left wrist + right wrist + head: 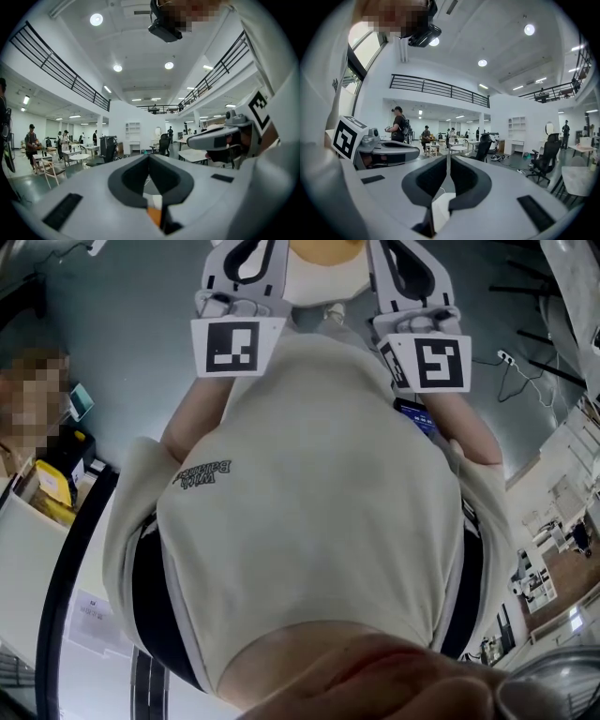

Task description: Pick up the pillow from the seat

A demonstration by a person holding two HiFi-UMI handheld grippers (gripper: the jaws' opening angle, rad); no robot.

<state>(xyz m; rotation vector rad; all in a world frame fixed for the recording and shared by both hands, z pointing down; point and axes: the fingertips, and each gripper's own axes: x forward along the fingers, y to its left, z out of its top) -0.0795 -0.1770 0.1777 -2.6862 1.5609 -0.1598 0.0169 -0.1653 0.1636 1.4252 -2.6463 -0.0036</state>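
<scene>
Grey left gripper (149,156) and right gripper (448,156) point into a hall, jaws closed tip to tip on nothing; no pillow shows between or beyond them; pickup apparently not begun.

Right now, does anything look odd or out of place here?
Nothing looks spilled or damaged. The one odd point: no pillow shows in any view. The left gripper and the right gripper are both shut and empty, aimed level across an open hall.

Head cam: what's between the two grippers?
Head view: an off-white thing with a yellow top shows between left gripper and right gripper. Can't identify it.
</scene>
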